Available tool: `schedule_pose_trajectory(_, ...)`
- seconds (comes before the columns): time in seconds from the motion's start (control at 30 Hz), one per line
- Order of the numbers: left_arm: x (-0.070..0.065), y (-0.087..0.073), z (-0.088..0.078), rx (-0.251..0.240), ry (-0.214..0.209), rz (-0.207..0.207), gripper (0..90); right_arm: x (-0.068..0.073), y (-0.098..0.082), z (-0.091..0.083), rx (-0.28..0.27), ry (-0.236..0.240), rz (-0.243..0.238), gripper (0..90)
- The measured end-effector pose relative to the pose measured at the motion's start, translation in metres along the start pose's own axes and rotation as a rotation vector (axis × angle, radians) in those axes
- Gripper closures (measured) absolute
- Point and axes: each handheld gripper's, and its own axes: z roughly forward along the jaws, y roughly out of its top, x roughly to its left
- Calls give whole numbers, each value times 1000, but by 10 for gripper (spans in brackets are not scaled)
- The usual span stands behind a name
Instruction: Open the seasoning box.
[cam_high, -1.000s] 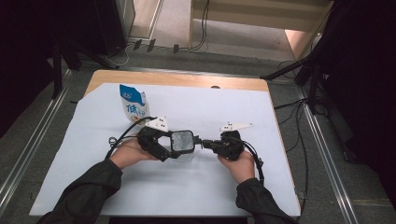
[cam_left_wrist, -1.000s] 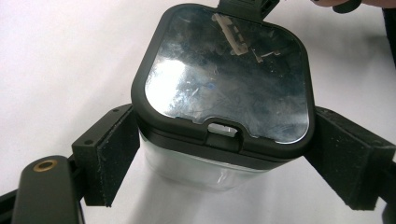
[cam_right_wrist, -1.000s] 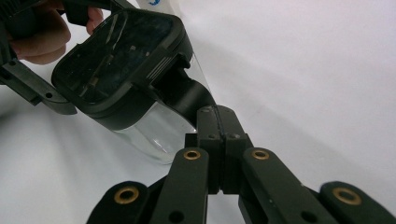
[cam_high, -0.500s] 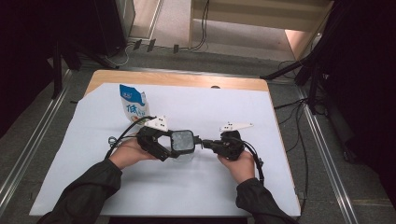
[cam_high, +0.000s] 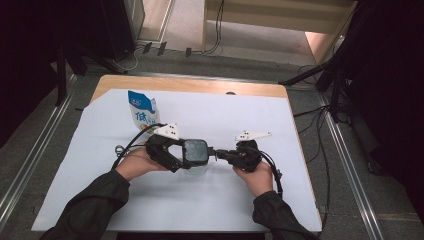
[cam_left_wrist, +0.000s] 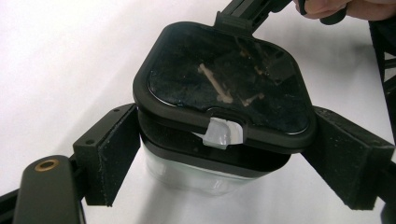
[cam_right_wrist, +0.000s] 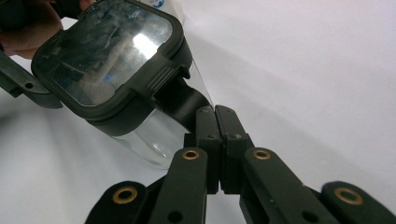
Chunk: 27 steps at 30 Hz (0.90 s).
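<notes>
Left gripper (cam_left_wrist: 224, 163) clamped around clear container (cam_left_wrist: 205, 172) (dark lid (cam_left_wrist: 224, 84) on), right gripper (cam_right_wrist: 215, 121) pinched shut on lid latch (cam_right_wrist: 180, 100), milk carton (cam_high: 142, 111) behind.

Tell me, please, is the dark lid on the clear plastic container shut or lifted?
Lifted: the dark lid sits tilted, with a gap above the clear plastic container rim.

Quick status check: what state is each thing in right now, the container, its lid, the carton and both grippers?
Container: clear, upright, held at its sides.
Lid: on top, tilted, not seated.
Left gripper: clamped on the container.
Right gripper: shut at the lid's edge flap.
Milk carton: upright, untouched.
</notes>
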Motion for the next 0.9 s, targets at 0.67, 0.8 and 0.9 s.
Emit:
schedule_pose_trajectory(0.67,-5,13,-13,-13,-21,-23,170,0,0,0,-4,13,7,900)
schedule_pose_trajectory(0.8,-10,18,-19,-36,-50,-4,325,0,0,-1,-5,14,6,900)
schedule_pose_trajectory(0.9,-11,18,-20,-41,-60,8,412,-1,1,-2,-6,17,5,900)
